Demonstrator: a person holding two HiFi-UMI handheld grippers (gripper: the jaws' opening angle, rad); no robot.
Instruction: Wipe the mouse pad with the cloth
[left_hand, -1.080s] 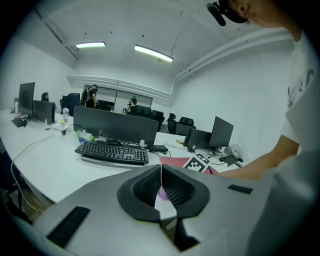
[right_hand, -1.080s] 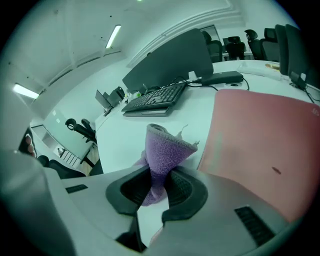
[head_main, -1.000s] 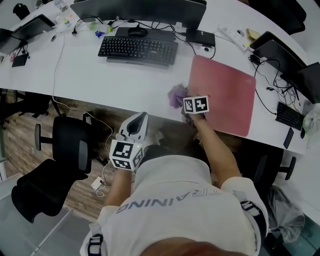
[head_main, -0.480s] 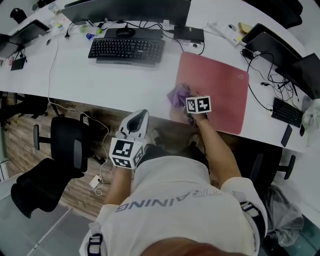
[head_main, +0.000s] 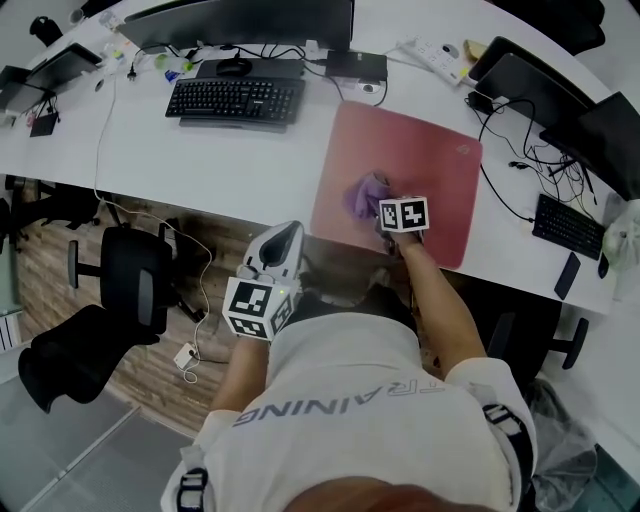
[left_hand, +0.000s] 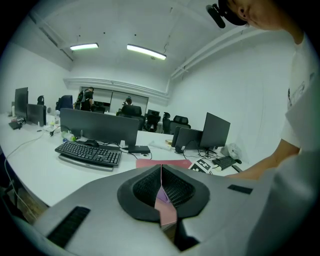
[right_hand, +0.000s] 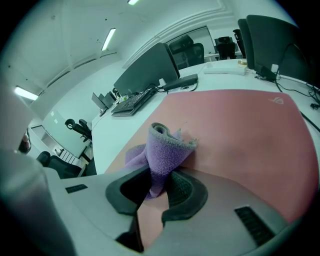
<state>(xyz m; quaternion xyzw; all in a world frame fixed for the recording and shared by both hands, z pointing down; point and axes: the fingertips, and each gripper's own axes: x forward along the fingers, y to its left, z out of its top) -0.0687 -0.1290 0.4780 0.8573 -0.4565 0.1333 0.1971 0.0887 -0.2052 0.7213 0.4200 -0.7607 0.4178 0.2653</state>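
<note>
White desk (head_main: 150, 160) across the top; black keyboard (head_main: 235, 101) on it, black mouse (head_main: 233, 67) just behind, dark monitor (head_main: 240, 18) beyond; white power strip (head_main: 435, 58) further right; second keyboard (head_main: 563, 226) at right edge among cables; slim dark object (head_main: 566, 275) near it, possibly a phone; black office chair (head_main: 125, 290) on wood floor (head_main: 35, 265); white adapter (head_main: 187, 356) lying corded on that floor.

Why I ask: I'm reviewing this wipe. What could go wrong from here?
The right hand-held gripper pinches only a fold of the cloth, so it might slip out. The mouse pad lies at the desk edge with nothing pinning it; wiping could drag it off.
</note>
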